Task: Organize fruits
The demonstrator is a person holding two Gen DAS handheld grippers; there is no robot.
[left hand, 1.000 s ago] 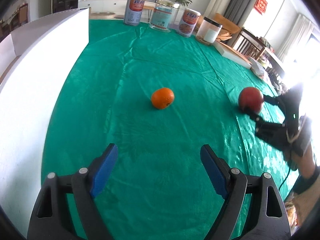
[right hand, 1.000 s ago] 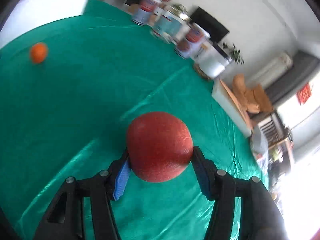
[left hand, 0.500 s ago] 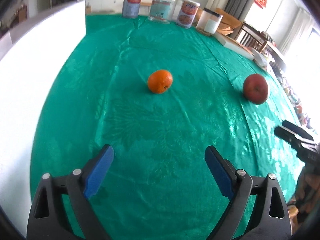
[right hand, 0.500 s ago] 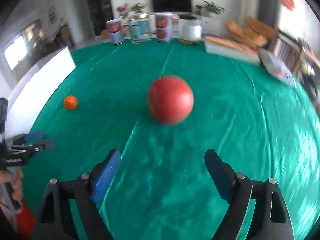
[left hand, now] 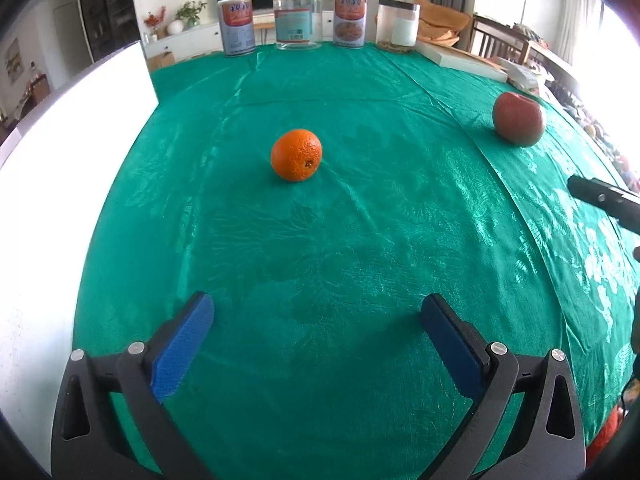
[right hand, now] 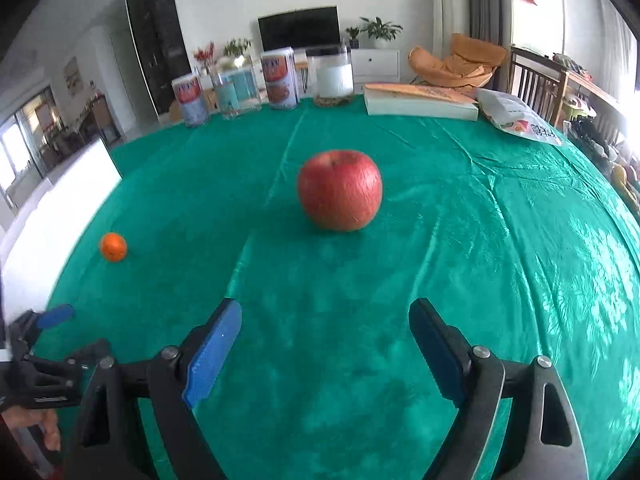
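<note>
An orange (left hand: pixel 296 155) lies on the green tablecloth (left hand: pixel 360 240), ahead of my left gripper (left hand: pixel 316 304). Its jaws are opening wide and hold nothing. A red apple (right hand: pixel 340 190) sits upright on the cloth in front of my right gripper (right hand: pixel 325 308), which is open and clear of the fruit. The apple (left hand: pixel 518 119) also shows at the right of the left wrist view, with a finger of the right gripper (left hand: pixel 604 200) below it. In the right wrist view the orange (right hand: pixel 113 246) is small at the left, above the left gripper's blue pad (right hand: pixel 54 316).
Two tins (left hand: pixel 236 26), a glass jar (left hand: pixel 296 18) and a white-filled jar (left hand: pixel 398 24) line the table's far edge. A white board (left hand: pixel 60 152) runs along the left side. A book (right hand: pixel 420 100) and a plastic bag (right hand: pixel 520 118) lie at the far right.
My right gripper let go of the apple, rolled level and drew back; the apple now rests on the cloth. My left gripper opened wider and sank a little toward the orange.
</note>
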